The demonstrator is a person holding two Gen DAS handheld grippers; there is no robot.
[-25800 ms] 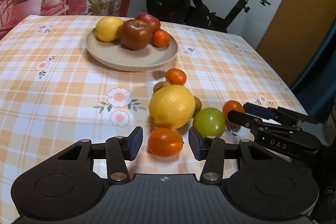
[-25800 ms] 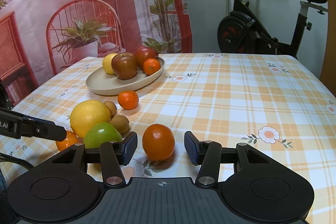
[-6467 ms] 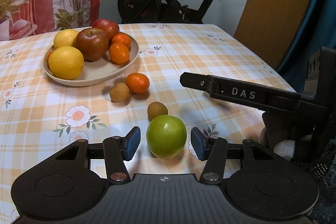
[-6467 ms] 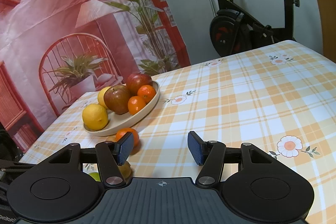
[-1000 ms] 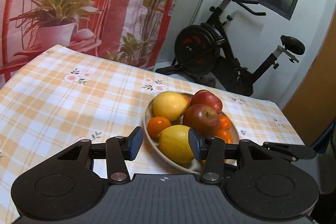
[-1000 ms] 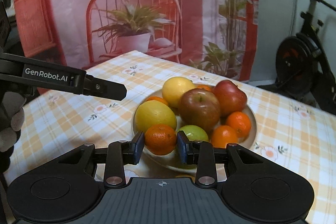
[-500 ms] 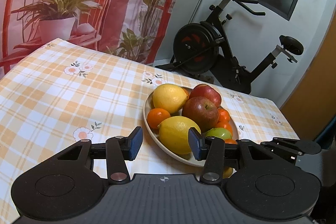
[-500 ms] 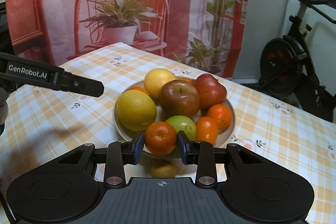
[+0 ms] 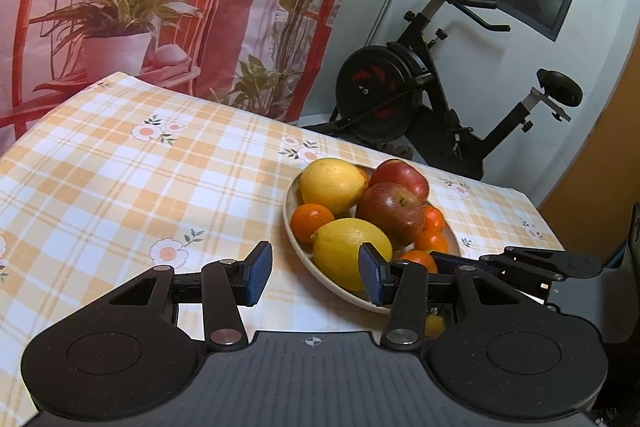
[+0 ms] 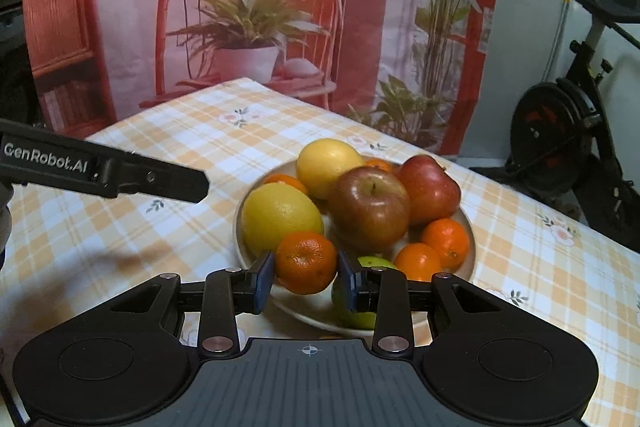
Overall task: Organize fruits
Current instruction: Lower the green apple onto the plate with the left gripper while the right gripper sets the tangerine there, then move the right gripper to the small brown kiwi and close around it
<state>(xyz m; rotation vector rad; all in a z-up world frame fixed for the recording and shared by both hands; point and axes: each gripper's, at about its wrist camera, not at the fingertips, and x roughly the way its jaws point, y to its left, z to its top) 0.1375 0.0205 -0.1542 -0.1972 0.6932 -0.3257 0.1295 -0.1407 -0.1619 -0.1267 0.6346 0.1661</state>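
Observation:
A beige plate (image 10: 467, 227) on the checked tablecloth holds two lemons, two red apples (image 10: 369, 207), a green apple (image 10: 370, 263) and several tangerines. My right gripper (image 10: 306, 281) is shut on a tangerine (image 10: 306, 262) and holds it over the plate's near rim, next to the front lemon (image 10: 280, 217). My left gripper (image 9: 312, 277) is open and empty, above the table just left of the plate (image 9: 291, 223). Its right finger overlaps the front lemon (image 9: 348, 253) in view. The right gripper shows at the right of the left wrist view (image 9: 520, 267).
An exercise bike (image 9: 420, 99) stands beyond the table's far edge. A printed curtain (image 10: 240, 7) hangs behind the table. A small fruit (image 9: 434, 325) lies on the cloth below the plate's near rim, mostly hidden by my left gripper. The left gripper's finger (image 10: 152, 183) crosses the right wrist view.
My right gripper has carried the tangerine forward to the plate's near rim. My left gripper has drifted slightly left and stays open.

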